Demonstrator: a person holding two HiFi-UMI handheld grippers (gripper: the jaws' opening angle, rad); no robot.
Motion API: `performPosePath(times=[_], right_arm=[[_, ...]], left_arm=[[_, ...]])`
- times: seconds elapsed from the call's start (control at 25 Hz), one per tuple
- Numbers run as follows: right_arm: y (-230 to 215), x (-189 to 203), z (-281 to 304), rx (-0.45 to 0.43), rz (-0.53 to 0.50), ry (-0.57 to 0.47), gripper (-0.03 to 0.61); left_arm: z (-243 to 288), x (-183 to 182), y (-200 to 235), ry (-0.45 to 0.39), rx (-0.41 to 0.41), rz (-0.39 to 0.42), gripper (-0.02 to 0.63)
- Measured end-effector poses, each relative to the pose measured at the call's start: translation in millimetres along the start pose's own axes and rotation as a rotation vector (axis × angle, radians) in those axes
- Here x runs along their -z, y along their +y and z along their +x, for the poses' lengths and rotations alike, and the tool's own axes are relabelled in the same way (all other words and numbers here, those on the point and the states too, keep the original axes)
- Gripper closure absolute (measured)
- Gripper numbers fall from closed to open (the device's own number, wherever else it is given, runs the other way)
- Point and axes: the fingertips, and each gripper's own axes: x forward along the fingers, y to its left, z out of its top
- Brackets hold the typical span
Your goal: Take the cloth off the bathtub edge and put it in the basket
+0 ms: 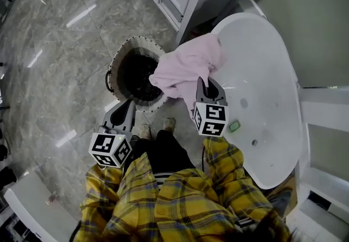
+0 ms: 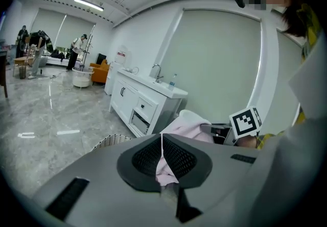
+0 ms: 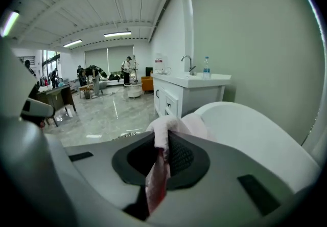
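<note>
My left gripper (image 1: 126,111) sits on the near left with its jaws closed together on nothing. I judge it is parked there so it stays out of the way. In the left gripper view (image 2: 161,141) the pink seen past the pads is only the cloth beyond them.

Just beyond it, on the floor, the basket (image 1: 116,64) stands open and dark inside. It is just left of the tub's far end, so the carry should be short.

The cloth (image 1: 182,66) is a pink bunched heap between the basket and the bathtub (image 1: 267,72). From above, its left lobe overlaps the basket's right rim, and its far right corner reaches the tub's edge. I cannot tell whether that corner is resting on the rim or has lifted clear. Its long run goes from the pinched near end up to that far right corner. The bulk sags to the left.

My right gripper (image 1: 207,85) has its jaws clamped on a fold at the cloth's near end. In the right gripper view (image 3: 164,141) the fold stands up between the pads and a tail hangs below. I judge that an end grip lets the rest trail freely.
</note>
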Motion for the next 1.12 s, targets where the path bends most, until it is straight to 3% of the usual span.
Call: performPosePath(times=[0.4, 1.12], right_arm=[[11, -91, -33, -0.072, 0.016, -0.148, 0.531], [58, -240, -83, -0.256, -0.050, -0.373, 0.531]], left_arm=[[-6, -33, -3, -0.063, 0.017, 0.042, 0.591], [-27, -78, -4, -0.167, 0.034, 0.109, 0.591]])
